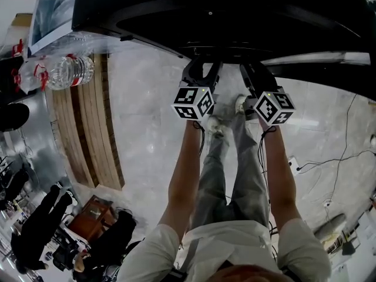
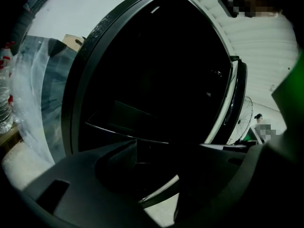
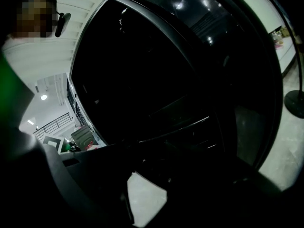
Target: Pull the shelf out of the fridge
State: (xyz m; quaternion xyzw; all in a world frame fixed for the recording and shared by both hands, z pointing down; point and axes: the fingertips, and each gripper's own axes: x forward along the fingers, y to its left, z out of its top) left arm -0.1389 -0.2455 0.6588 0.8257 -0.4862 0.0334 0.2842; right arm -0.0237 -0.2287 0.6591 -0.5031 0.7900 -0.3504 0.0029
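Left gripper (image 1: 204, 70) jaws part-open, right gripper (image 1: 257, 73) at a narrow gap, neither clamped on anything. Both sit at the fridge (image 1: 235, 16) opening's lower edge. Shelf (image 2: 127, 135) is just beyond, low inside the dark cavity.

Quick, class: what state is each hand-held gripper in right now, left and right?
Left hand-held gripper: open, jaws well apart, gripping nothing.
Right hand-held gripper: open, jaws only narrowly apart, gripping nothing.
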